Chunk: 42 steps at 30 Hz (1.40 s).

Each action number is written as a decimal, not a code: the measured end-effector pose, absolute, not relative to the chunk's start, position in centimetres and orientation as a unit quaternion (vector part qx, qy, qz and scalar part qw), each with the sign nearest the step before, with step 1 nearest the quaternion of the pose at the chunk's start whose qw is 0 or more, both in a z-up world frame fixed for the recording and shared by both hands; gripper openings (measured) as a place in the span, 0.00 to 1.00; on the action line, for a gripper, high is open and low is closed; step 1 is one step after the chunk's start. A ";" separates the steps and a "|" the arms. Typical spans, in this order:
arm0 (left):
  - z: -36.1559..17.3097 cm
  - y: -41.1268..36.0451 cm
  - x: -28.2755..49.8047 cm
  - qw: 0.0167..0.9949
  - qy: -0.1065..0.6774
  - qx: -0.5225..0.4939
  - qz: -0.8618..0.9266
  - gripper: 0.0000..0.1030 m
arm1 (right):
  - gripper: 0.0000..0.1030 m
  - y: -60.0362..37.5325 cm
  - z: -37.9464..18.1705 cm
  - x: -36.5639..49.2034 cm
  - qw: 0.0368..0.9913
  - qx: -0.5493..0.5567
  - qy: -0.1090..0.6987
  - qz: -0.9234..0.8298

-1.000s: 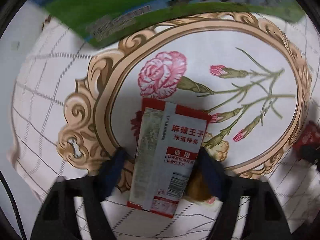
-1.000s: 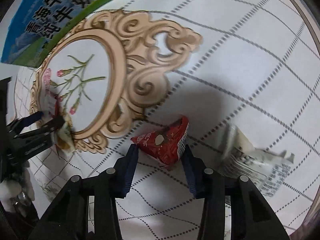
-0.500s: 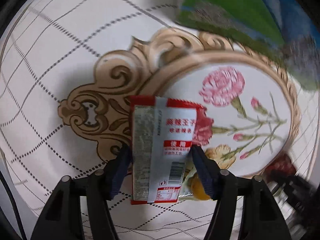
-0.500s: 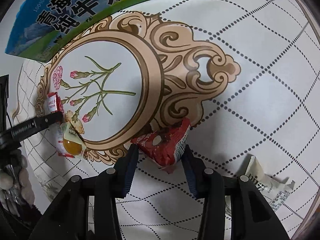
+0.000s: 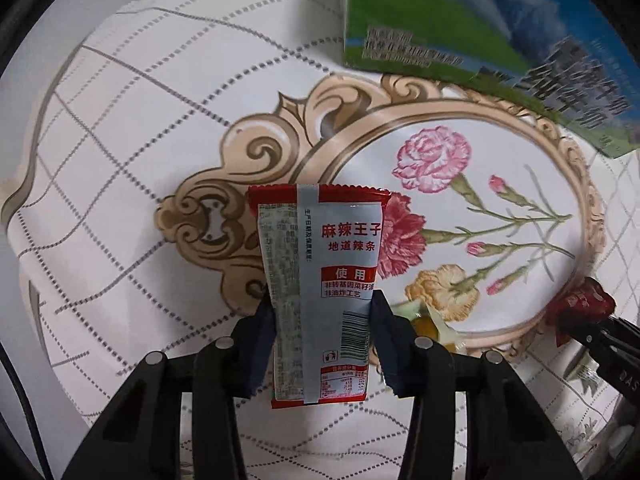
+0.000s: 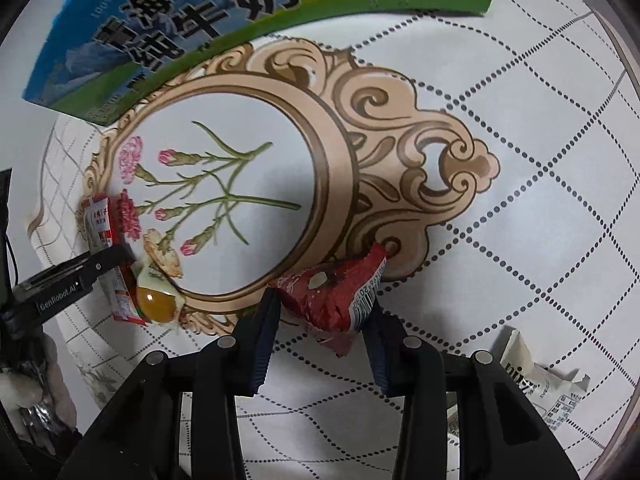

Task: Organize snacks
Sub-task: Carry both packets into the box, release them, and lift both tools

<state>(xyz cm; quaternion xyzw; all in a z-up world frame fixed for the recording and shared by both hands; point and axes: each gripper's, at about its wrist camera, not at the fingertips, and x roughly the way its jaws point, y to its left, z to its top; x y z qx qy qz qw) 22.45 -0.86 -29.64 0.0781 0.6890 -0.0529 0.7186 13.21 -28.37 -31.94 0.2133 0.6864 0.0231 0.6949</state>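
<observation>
My left gripper (image 5: 322,316) is shut on a red and silver spicy-strip packet (image 5: 320,280), held above the flowered tablecloth. The packet also shows at the left of the right wrist view (image 6: 100,226). My right gripper (image 6: 322,312) is shut on a crumpled dark red snack packet (image 6: 332,294), which also shows at the right edge of the left wrist view (image 5: 580,304). A clear packet with a yellow-orange ball (image 6: 158,300) lies on the cloth beside the left gripper, partly seen in the left wrist view (image 5: 426,326).
A blue and green milk carton box (image 6: 192,12) stands at the back of the cloth, also in the left wrist view (image 5: 480,28). A white snack wrapper (image 6: 536,384) lies at the right of the right gripper.
Both grippers have lifted and drawn back with their packets still held. The left view has swung so the milk box now sits at the upper right.
</observation>
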 end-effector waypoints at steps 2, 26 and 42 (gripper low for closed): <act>-27.8 -0.1 21.8 0.724 0.685 0.066 -0.057 0.41 | 0.42 -28.6 -30.6 13.2 0.701 0.217 0.679 0.033; -11.5 -12.5 37.2 0.756 0.623 -0.012 -0.200 0.41 | 0.41 -37.6 -10.9 26.8 0.810 0.217 0.543 0.054; -21.8 -21.6 49.8 0.657 0.732 0.009 -0.182 0.56 | 0.62 -42.6 -20.4 36.9 0.747 0.198 0.635 -0.009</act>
